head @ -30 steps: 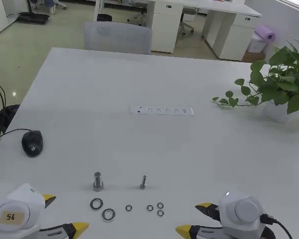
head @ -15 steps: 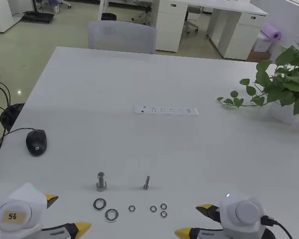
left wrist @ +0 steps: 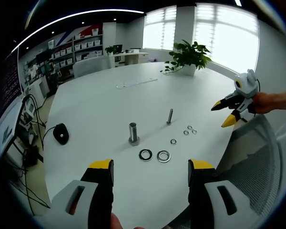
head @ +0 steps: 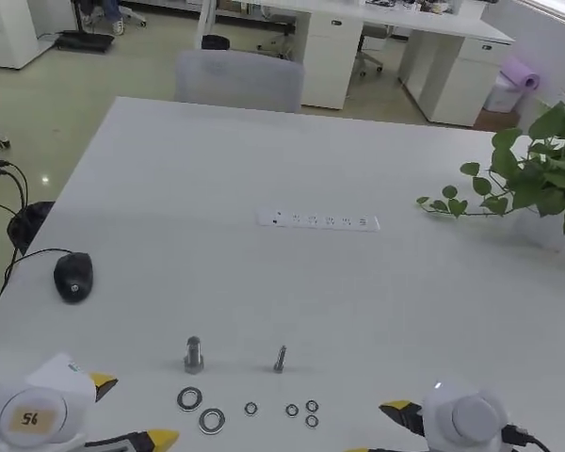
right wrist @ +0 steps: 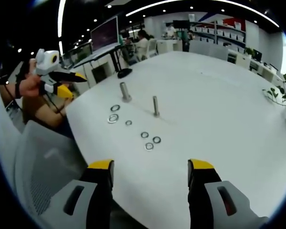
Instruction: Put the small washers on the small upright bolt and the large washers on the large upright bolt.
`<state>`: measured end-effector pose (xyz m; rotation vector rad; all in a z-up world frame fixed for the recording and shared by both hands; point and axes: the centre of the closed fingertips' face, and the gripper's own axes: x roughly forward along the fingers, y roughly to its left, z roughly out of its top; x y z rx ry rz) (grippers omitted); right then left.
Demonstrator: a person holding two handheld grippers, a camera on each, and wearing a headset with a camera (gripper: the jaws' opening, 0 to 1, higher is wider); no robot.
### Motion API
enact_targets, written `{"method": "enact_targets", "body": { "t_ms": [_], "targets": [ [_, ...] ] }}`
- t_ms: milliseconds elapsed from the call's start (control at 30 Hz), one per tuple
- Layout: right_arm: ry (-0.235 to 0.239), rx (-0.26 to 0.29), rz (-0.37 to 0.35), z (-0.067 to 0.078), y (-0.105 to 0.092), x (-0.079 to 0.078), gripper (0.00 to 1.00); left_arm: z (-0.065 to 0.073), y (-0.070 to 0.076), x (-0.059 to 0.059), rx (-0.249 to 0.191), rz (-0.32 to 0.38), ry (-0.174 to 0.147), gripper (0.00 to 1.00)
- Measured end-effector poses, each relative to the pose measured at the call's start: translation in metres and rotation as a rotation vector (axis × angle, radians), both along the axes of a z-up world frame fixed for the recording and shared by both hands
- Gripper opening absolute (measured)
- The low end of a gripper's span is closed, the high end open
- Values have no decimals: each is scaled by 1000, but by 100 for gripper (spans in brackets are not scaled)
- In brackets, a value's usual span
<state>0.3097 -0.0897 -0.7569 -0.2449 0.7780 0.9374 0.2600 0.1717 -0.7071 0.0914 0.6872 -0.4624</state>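
Both grippers are wide open and empty. The left gripper (left wrist: pixel 151 167), which has a sticker (head: pixel 30 417) reading "56", and the right gripper (right wrist: pixel 151 166) hang at the near edge of the table (head: pixel 292 273). Just past them, two large washers (head: pixel 189 398) and four small washers (head: pixel 292 410) lie flat in a loose row. The large bolt (head: pixel 193 354) and small bolt (head: pixel 280 358) stand upright right behind.

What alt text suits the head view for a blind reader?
A large bolt and a small bolt stand upright on a white table, with two large washers and four small washers loose in front. The left gripper and right gripper hover open at the bottom.
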Motion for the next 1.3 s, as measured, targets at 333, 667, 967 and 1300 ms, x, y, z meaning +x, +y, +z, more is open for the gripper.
{"method": "enact_targets", "body": {
  "t_ms": [333, 667, 967, 1300],
  "targets": [
    [-1, -25, 42, -2, 3, 5, 63, -3, 1, -2, 12, -4, 2, 62],
    [20, -128, 140, -21, 11, 17, 52, -4, 11, -10, 26, 21, 4, 62],
    [10, -229, 287, -36, 30, 38, 42, -5, 13, -17, 21, 47, 9, 61],
    [20, -273, 369, -50, 48, 52, 31, -6, 12, -19, 23, 53, 8, 61]
  ]
}}
